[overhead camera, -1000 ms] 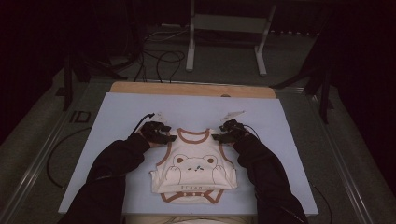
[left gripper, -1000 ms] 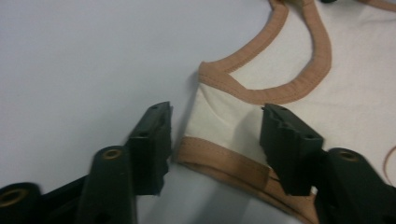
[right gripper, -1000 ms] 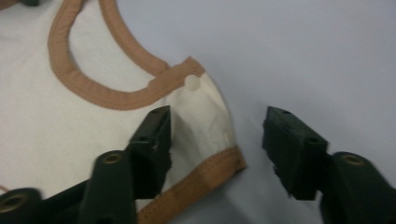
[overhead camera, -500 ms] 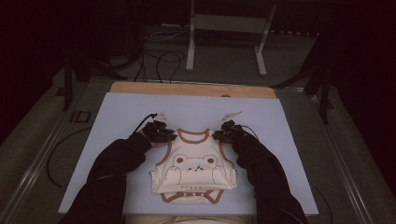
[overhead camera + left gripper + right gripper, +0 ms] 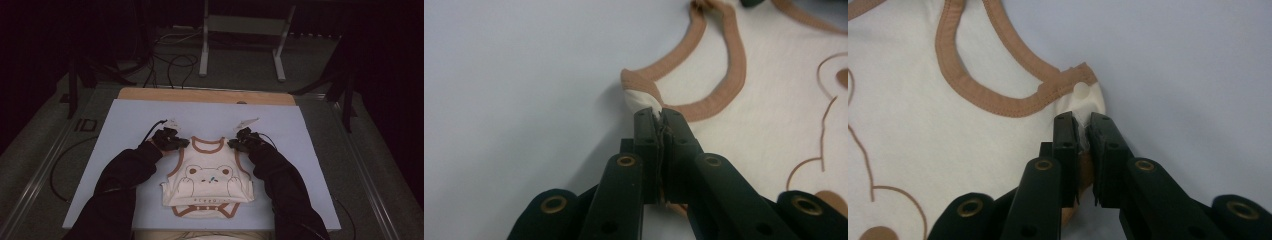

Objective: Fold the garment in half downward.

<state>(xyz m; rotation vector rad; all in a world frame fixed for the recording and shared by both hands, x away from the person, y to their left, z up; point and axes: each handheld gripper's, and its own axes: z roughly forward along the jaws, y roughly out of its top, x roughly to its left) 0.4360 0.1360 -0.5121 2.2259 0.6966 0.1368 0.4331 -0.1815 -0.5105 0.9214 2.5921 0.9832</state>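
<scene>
High view: bodysuit (image 5: pixel 207 180) lies flat on mat (image 5: pixel 125 120), long axis near-far, neck twd far edge, snaps twd me. My L gripper (image 5: pixel 181 143) just closed, pinching L shoulder strap; R gripper (image 5: pixel 234 144) clamped on R strap. No containers I can see.

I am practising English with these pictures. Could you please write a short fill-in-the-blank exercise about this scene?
1. The left gripper is shut on a shoulder strap of the cream baby ____.
2. The trim along the garment's edges is ____.
3. The right gripper pinches the other shoulder ____.
4. The garment lies on a light blue mat with its cartoon animal print facing ____.

Missing words: bodysuit; brown; strap; up
</scene>
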